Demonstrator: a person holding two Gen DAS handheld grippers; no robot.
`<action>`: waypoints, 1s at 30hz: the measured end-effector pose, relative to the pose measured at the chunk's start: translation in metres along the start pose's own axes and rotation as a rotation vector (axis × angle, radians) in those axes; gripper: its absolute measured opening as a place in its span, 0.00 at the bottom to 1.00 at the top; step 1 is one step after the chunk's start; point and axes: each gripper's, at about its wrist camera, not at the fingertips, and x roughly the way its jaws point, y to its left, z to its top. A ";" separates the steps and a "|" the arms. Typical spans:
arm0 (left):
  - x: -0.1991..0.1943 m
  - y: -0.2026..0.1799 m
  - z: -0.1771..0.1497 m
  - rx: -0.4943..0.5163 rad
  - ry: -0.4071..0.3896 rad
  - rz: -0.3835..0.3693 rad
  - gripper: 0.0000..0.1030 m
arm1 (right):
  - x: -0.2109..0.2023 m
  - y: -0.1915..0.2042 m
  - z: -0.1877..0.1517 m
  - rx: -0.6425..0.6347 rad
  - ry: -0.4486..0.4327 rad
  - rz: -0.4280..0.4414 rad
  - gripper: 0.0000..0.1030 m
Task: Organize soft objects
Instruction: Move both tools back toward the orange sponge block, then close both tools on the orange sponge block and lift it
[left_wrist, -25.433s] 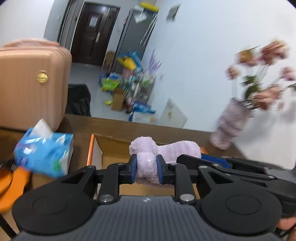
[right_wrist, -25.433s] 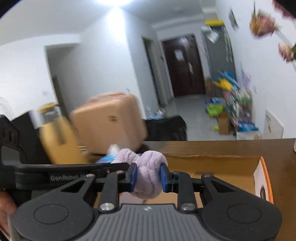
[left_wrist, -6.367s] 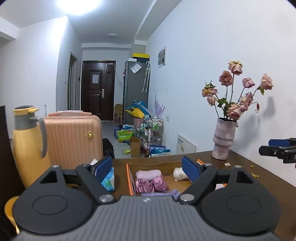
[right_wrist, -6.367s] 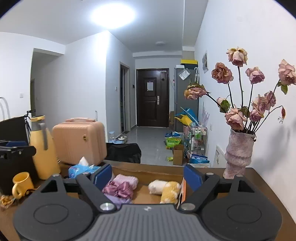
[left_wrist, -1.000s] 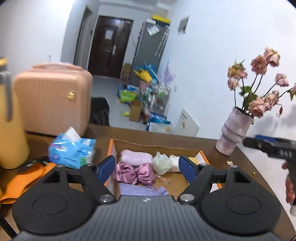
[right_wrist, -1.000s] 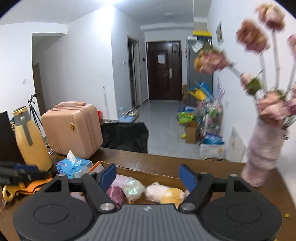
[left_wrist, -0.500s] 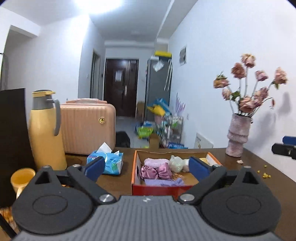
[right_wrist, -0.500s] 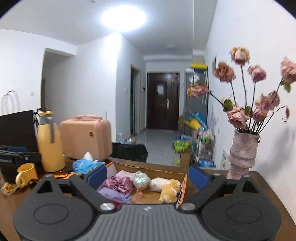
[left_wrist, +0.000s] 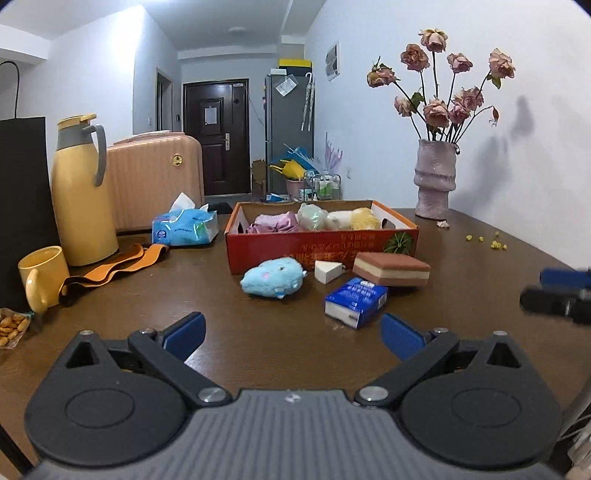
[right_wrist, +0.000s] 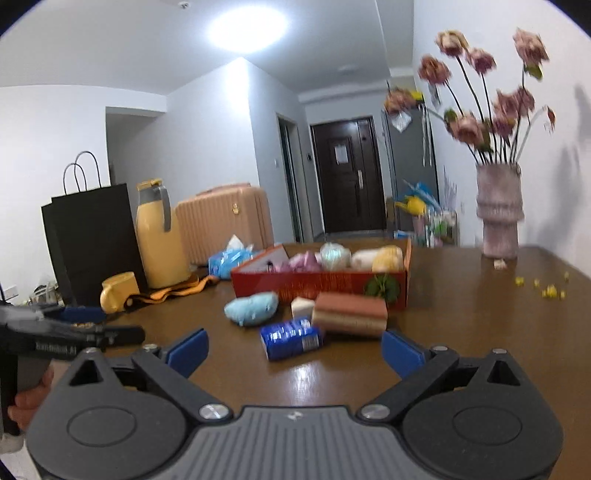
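Both claws stand released with nothing between their blue pads: the left gripper (left_wrist: 291, 334) spread wide, the right gripper (right_wrist: 293, 352) with its jaws opening a little more. Half a second ago both cameras sat higher and looked over the box; now they are lower and farther back, so the bare table (left_wrist: 258, 332) fills the foreground and four things in front of the box come into view. From left to right these are a pale blue plush toy (left_wrist: 272, 278), a small white wedge (left_wrist: 328, 271), a blue tissue pack (left_wrist: 356, 302) nearest the claws, and a brown-and-cream sponge block (left_wrist: 391, 268) touching the box front. The red cardboard box (left_wrist: 321, 245) holds pink, pale green, white and yellow soft things. Only the right wrist view shows the black paper bag (right_wrist: 92, 236) whole with its handles, and a hand (right_wrist: 31, 400) gripping the left tool.
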 end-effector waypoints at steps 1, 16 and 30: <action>0.003 0.000 0.002 -0.005 -0.001 0.001 1.00 | 0.001 -0.001 -0.002 -0.002 0.003 -0.013 0.97; 0.092 -0.023 0.018 -0.087 0.113 -0.119 0.92 | 0.082 -0.056 0.008 0.114 0.084 -0.069 0.89; 0.252 -0.044 0.051 -0.306 0.278 -0.371 0.33 | 0.207 -0.125 0.025 0.322 0.172 0.020 0.42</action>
